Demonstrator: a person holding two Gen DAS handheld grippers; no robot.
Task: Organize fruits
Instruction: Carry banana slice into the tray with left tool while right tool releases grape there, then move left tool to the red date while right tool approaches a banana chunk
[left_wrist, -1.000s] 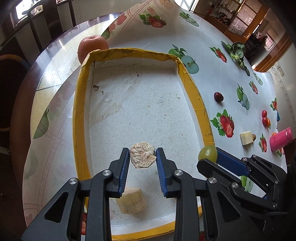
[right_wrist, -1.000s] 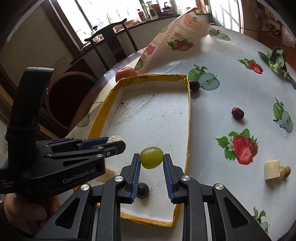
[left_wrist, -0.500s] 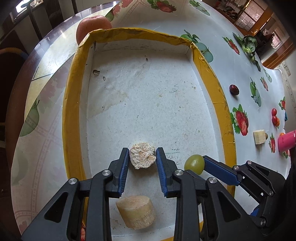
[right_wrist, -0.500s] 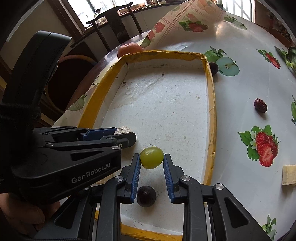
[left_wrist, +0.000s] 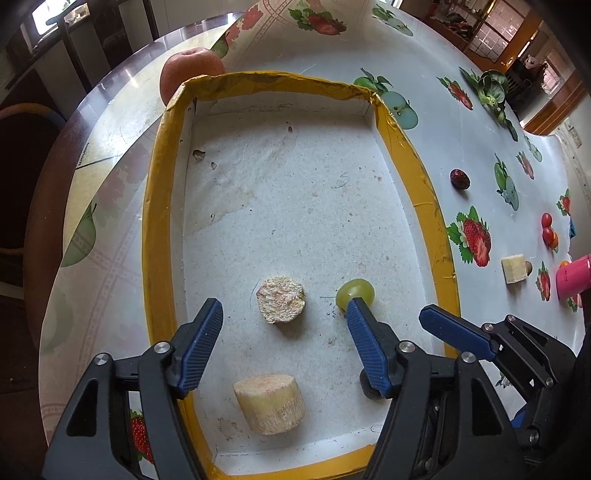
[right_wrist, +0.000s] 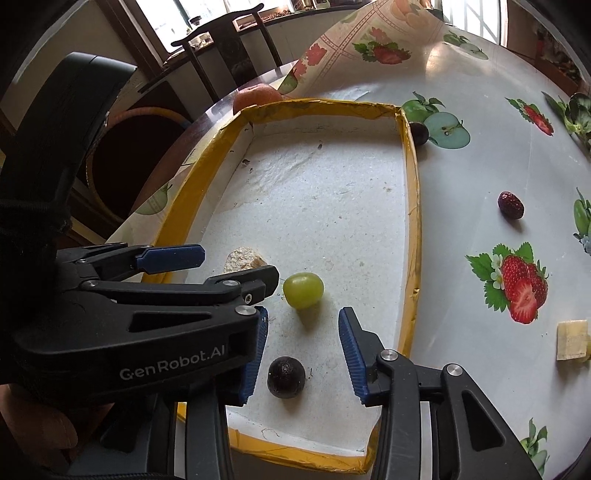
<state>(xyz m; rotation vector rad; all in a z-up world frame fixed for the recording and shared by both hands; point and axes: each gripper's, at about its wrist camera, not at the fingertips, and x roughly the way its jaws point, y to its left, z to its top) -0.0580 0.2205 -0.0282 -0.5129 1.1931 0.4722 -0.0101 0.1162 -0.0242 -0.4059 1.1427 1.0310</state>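
Shallow tray (left_wrist: 155, 236) with yellow-taped rim and a white, scuffed floor sits on a fruit-print tablecloth (left_wrist: 480, 155).

Left gripper (left_wrist: 284, 314) — jaws spread wide, holding nothing. The rough-topped round chunk (left_wrist: 281, 300) lies on the tray floor just ahead of the gap, touching neither blue pad; cut face up, no clear long axis. Lower centre of the left wrist view, a pale stubby cylinder (left_wrist: 269, 404) lies on its side, its long axis running roughly left-right across the frame.

Right gripper (right_wrist: 303, 321) — also spread open, empty. The green grape (right_wrist: 303, 290) rests on the tray floor just beyond the fingertips, its slightly longer axis across the frame. A dark round fruit (right_wrist: 286, 376) sits between the fingers, nearer the camera, clear of both pads as far as can be told.

Outside the tray: an apple (left_wrist: 190, 72) against the far left corner, upper left of the left view; a dark plum (right_wrist: 419, 133) touching the far right corner in the right view; a dark red date (right_wrist: 510, 205) well off to the right on the cloth, long axis slanting; a pale block (right_wrist: 571, 339) at the right edge; a pink cup (left_wrist: 574, 277) on its side at the far right of the left view.
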